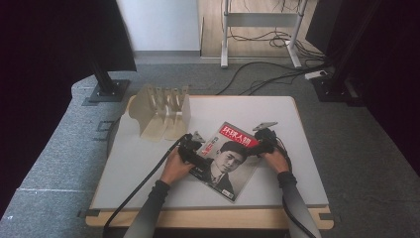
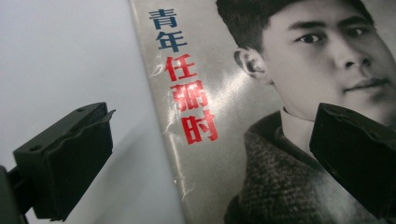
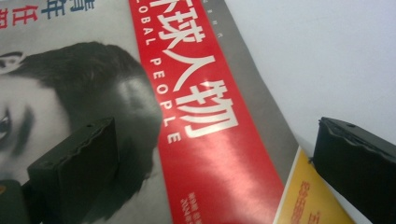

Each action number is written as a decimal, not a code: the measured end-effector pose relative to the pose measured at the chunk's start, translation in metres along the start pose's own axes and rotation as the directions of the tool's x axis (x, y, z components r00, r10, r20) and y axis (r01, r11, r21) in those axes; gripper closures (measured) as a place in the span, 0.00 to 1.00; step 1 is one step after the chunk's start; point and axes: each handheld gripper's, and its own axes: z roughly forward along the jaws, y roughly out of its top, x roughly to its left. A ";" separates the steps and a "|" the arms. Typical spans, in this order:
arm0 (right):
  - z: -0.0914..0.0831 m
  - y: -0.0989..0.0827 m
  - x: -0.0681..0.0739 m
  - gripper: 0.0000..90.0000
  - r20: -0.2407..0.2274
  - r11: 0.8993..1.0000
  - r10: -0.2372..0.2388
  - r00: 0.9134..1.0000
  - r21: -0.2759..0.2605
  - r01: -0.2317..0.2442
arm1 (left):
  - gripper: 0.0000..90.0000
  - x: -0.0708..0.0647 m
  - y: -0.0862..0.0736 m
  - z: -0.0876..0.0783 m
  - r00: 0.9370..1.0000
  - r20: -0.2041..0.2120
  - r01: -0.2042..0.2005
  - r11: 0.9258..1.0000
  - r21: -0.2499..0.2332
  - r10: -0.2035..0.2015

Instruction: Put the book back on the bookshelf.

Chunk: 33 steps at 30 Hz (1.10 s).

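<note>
A magazine (image 1: 230, 158) with a red title band and a black-and-white portrait cover lies flat and askew on the white table (image 1: 138, 168). My left gripper (image 1: 197, 154) is at its left edge and stands open. In the left gripper view the gripper (image 2: 210, 158) straddles the spine edge of the magazine (image 2: 261, 140), one jaw over bare table, the other over the cover. My right gripper (image 1: 258, 146) is open at the top right corner. In the right gripper view the gripper (image 3: 215, 172) spans the red band of the magazine (image 3: 205, 140), and a yellow inner page corner (image 3: 308, 196) peeks out by the right jaw.
A pale wooden slotted rack (image 1: 161, 111) stands at the table's back left. Black cables trail from both grippers over the front edge. Stand bases (image 1: 106, 91) and floor cables lie beyond the table. Bare tabletop shows to the left and in front of the magazine.
</note>
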 end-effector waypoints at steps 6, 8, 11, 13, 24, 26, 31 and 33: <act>0.002 -0.002 -0.005 0.01 -0.028 1.000 0.013 1.000 -0.012 -0.013 | 0.00 -0.010 -0.002 0.010 0.999 0.054 -0.005 1.000 -0.002 0.005; 0.001 -0.003 -0.004 0.01 -0.034 1.000 0.009 0.999 -0.013 -0.009 | 0.00 -0.013 -0.002 0.010 0.999 0.049 -0.002 1.000 0.000 0.002; -0.002 -0.007 -0.001 0.02 -0.040 1.000 0.002 0.999 -0.020 -0.003 | 0.00 -0.014 -0.002 0.010 0.999 0.046 0.002 1.000 0.002 -0.002; -0.002 -0.008 -0.001 0.02 -0.041 1.000 0.003 0.999 -0.023 -0.004 | 0.00 -0.016 -0.003 0.009 0.999 0.041 0.003 1.000 0.006 -0.003; -0.013 -0.021 0.012 0.02 -0.038 0.999 0.006 0.999 -0.036 -0.007 | 0.00 -0.031 -0.014 0.001 0.999 0.042 0.003 1.000 -0.003 -0.003; -0.016 -0.024 0.016 0.02 -0.039 0.999 0.000 0.999 -0.033 -0.002 | 0.00 -0.034 -0.017 -0.002 0.999 0.043 0.000 1.000 -0.001 0.000; -0.022 -0.031 0.025 0.02 -0.040 0.999 0.002 0.999 -0.043 -0.004 | 0.00 -0.044 -0.024 -0.007 0.999 0.044 -0.003 1.000 -0.002 0.003; -0.025 -0.035 0.029 0.02 -0.039 0.999 0.004 0.999 -0.043 -0.005 | 0.00 -0.048 -0.028 -0.010 0.999 0.044 -0.001 1.000 -0.007 0.002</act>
